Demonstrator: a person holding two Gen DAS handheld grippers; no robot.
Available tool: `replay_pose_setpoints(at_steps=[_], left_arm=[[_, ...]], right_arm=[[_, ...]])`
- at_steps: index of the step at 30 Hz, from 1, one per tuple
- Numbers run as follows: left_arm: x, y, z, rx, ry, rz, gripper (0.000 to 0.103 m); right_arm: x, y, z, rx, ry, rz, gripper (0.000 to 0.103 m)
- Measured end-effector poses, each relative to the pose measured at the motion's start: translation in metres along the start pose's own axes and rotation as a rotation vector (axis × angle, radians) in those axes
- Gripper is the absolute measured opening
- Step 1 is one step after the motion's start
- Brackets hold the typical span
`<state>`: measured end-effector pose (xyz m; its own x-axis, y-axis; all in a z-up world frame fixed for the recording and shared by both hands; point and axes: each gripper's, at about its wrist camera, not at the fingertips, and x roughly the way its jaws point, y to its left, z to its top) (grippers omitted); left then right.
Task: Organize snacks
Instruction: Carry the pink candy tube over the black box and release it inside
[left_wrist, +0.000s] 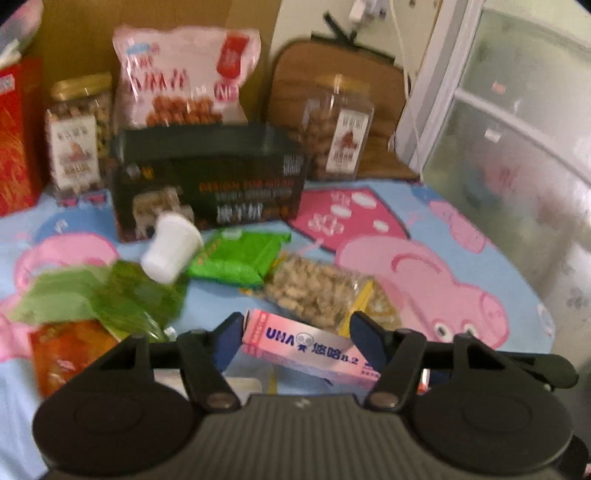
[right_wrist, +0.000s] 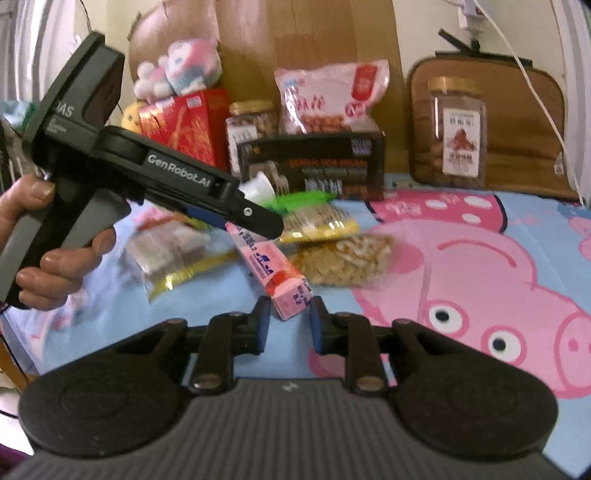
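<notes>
A pink UHA candy box (left_wrist: 295, 341) (right_wrist: 267, 267) lies slanted above the pig-print cloth (right_wrist: 461, 258). Its near end sits between the blue pads of my right gripper (right_wrist: 290, 315), which is shut on it. My left gripper (left_wrist: 297, 328) (right_wrist: 264, 223), held by a hand (right_wrist: 55, 258), reaches over the box's far end. Its jaws straddle the box with the left pad close to the box's end and no clear squeeze. Clear bags of nuts (left_wrist: 321, 291) (right_wrist: 343, 258) lie just behind the box.
A black box (left_wrist: 207, 177), a pink snack bag (left_wrist: 184, 74), two jars (left_wrist: 79, 136) (left_wrist: 340, 129) and a red box (left_wrist: 16, 140) stand along the back. A white cup (left_wrist: 170, 247) and green packets (left_wrist: 236, 258) lie in the middle. Plastic drawers (left_wrist: 517, 147) stand at the right.
</notes>
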<state>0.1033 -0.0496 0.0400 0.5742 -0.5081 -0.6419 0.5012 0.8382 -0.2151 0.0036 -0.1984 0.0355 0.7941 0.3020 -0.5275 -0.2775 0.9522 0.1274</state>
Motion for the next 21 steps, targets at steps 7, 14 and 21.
replay_pose_setpoints(at_steps=[7, 14, 21], left_arm=[[-0.027, 0.005, 0.059, 0.028, -0.154, 0.066, 0.064], [0.021, 0.04, 0.121, -0.03, -0.202, 0.157, 0.063], [0.076, 0.076, 0.122, -0.126, -0.109, 0.235, 0.067]], right_arm=[[0.013, -0.008, 0.062, -0.06, -0.137, 0.018, 0.026], [0.103, -0.05, 0.141, -0.076, -0.137, -0.029, 0.026], [0.164, -0.068, 0.149, -0.063, -0.029, -0.075, 0.04]])
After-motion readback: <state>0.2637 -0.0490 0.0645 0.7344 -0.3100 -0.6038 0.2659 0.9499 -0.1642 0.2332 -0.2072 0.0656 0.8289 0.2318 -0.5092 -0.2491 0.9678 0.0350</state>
